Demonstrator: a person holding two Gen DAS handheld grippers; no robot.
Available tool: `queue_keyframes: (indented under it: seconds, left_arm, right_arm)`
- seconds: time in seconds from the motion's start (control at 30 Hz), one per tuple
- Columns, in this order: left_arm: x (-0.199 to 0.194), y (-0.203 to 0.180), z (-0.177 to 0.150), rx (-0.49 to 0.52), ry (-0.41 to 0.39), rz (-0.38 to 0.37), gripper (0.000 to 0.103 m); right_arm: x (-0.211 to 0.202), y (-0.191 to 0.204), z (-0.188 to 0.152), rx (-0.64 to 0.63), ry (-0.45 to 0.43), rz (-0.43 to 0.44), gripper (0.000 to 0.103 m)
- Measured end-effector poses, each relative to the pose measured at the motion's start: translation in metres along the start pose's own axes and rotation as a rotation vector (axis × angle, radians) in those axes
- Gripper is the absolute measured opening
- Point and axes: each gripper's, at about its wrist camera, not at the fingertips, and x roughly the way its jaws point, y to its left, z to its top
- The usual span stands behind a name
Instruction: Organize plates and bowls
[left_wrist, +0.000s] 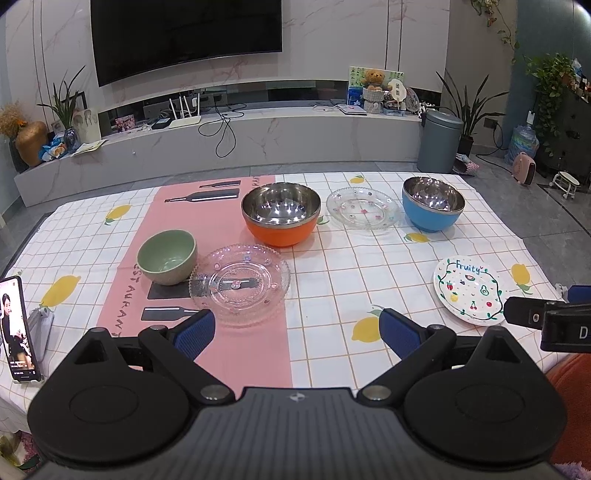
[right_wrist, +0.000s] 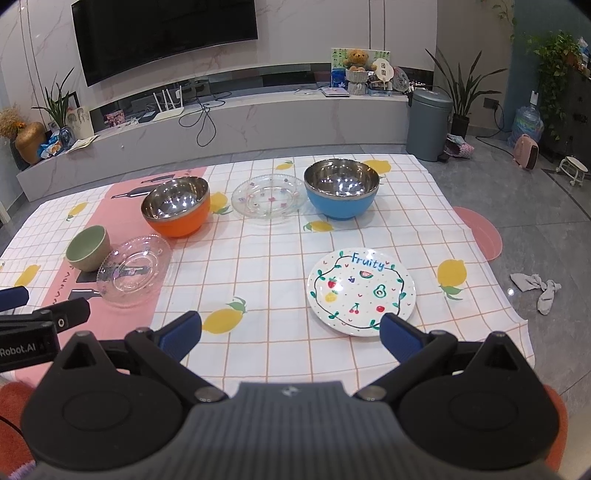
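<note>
A living room with a wall television and marble console lies behind a table under a white checked lemon-print cloth. In the left wrist view, the left gripper stands with jaws wide apart, holding nothing, at lower centre. Ahead sit a small green ceramic bowl touching, it seems, a clear patterned glass plate; an orange steel-lined bowl, a second clear glass plate and a blue steel-lined bowl line the far edge. The right gripper, jaws likewise apart and empty, hovers beside a white "Fruity" painted plate.
</note>
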Motion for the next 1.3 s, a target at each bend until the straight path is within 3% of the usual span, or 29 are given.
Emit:
queue_keyframes:
  seconds: [0.67, 0.8, 1.03, 1.17, 1.3]
  left_arm:
    - [0.000, 0.001, -0.001, -0.004, -0.003, -0.004, 0.103]
    - [-0.003, -0.001, 0.000, 0.004, -0.036, -0.016, 0.103]
    - [-0.005, -0.011, 0.019, 0.025, -0.168, -0.089, 0.103]
    - [0.011, -0.020, 0.037, 0.016, -0.187, -0.198, 0.103]
    - [0.032, -0.036, 0.050, 0.017, -0.210, -0.281, 0.103]
  right_arm:
    - [0.001, 0.002, 0.000, -0.005, 0.004, 0.002, 0.100]
    - [0.001, 0.002, -0.001, -0.010, 0.001, 0.007, 0.100]
    - [0.000, -0.016, 0.006, 0.004, -0.096, 0.028, 0.100]
    - [0.005, -0.045, 0.012, 0.073, -0.176, 0.062, 0.101]
    - [0.023, -0.074, 0.020, 0.099, -0.151, 0.006, 0.101]
